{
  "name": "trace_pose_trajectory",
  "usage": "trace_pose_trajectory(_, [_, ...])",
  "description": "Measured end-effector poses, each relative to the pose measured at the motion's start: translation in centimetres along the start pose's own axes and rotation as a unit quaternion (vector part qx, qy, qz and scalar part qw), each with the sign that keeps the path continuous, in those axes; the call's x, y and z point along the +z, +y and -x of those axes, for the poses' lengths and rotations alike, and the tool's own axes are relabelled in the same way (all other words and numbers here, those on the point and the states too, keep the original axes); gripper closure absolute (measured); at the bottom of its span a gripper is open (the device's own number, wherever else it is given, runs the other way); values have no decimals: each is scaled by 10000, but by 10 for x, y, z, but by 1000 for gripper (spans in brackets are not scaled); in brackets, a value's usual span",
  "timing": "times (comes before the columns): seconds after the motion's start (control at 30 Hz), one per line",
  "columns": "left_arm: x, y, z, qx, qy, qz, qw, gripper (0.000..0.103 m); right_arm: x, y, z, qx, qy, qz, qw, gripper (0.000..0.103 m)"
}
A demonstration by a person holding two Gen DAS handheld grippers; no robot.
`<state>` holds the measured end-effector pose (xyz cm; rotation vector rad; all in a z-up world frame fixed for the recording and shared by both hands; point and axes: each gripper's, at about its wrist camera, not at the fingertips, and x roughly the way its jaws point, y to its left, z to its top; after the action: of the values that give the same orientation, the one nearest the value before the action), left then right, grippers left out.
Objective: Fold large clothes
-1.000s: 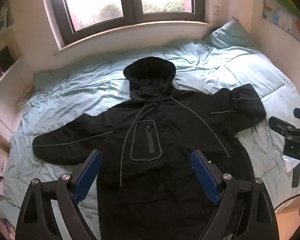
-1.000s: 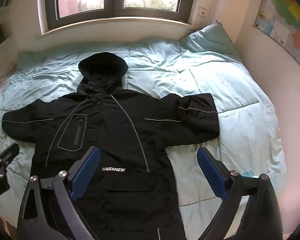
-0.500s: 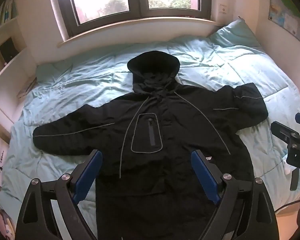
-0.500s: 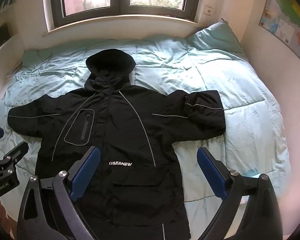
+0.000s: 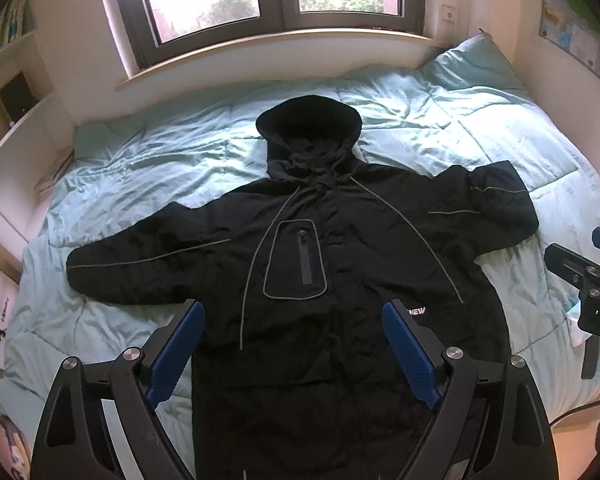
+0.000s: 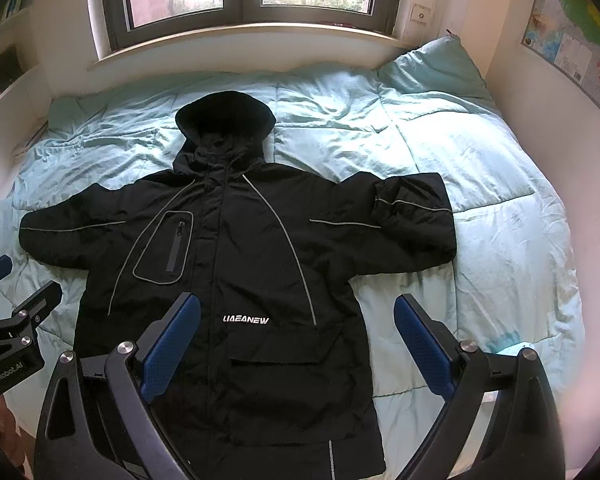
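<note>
A black hooded jacket (image 5: 340, 264) (image 6: 236, 264) with grey piping lies flat, front up, on the bed. Both sleeves are spread out to the sides and the hood points at the window. My left gripper (image 5: 294, 344) hovers open above the jacket's lower body, blue pads wide apart, holding nothing. My right gripper (image 6: 296, 340) is also open above the jacket's lower right side near the white logo. The right gripper (image 5: 580, 276) shows at the right edge of the left wrist view, and the left gripper (image 6: 8, 296) at the left edge of the right wrist view.
The bed carries a light teal quilt (image 5: 480, 140) (image 6: 480, 168) with a pillow (image 6: 432, 68) at the far right corner. A window sill (image 5: 276, 48) runs behind. White shelving (image 5: 16, 128) lines the left side, and a wall map (image 6: 572, 44) hangs on the right.
Both grippers have drawn back and tilted slightly, so the jacket sits lower and more centred in each view. The jacket itself has not moved. Both stay open.
</note>
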<state>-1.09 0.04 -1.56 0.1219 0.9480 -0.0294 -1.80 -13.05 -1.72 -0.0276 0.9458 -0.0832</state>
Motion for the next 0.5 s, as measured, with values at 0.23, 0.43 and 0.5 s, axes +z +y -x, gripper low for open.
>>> trace_pose_trajectory(0.23, [0,5,-1,106,56,84,9999,12,-1,6,-2,41,31,25,10000,5])
trace_pose_trajectory(0.43, [-2,6,-8,376,-10,-68,9993,12,-1,7,-4,53,53,42,10000,5])
trace_pose_trajectory(0.5, [-1,4,-8,381,-40,-123,9992,12,-1,7,-5,45,66,31,10000,5])
